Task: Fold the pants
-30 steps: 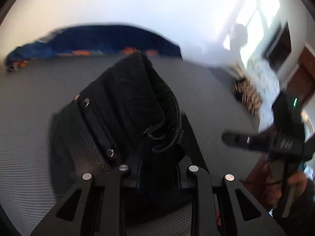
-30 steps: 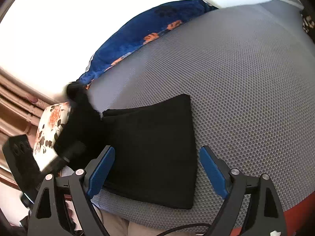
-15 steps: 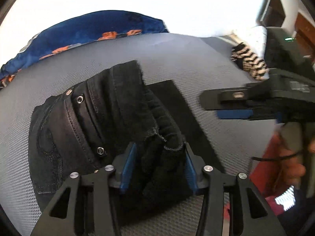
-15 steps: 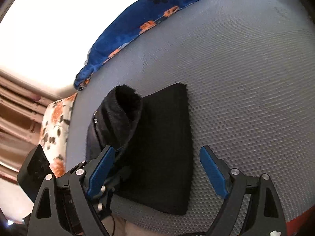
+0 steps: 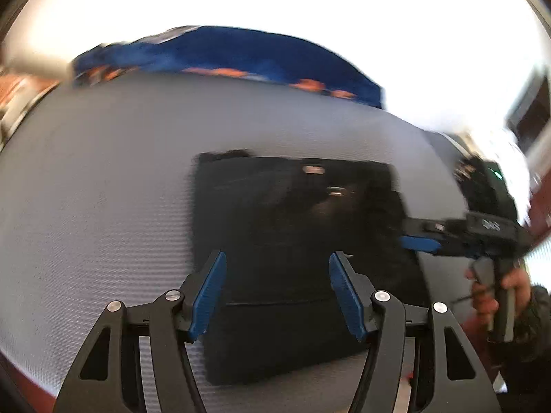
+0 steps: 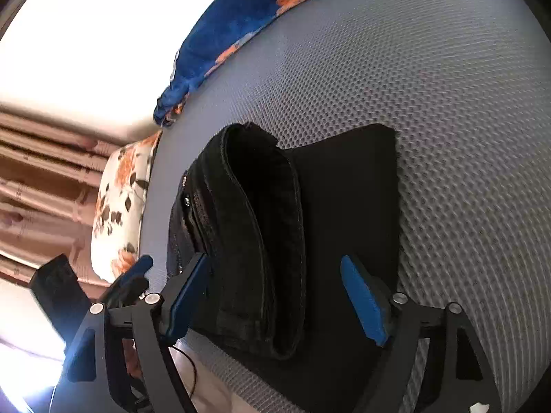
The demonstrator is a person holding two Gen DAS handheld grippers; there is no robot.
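Both hand-held grippers have jaws apart, nothing clamped. Left hand-held gripper (image 5: 277, 289) hovers over the black pants (image 5: 296, 241), which lie folded flat on the grey mesh bed surface (image 5: 103, 189); that view is motion-blurred. Right hand-held gripper (image 6: 275, 296) straddles the near end of the pants (image 6: 275, 241); the waistband fold bulges up on the left, a flat dark layer lies on the right. Right hand-held gripper also shows at the pants' right edge (image 5: 418, 242). Blue floral blanket (image 6: 241, 24) at the far edge, floral pillow (image 6: 120, 206) left.
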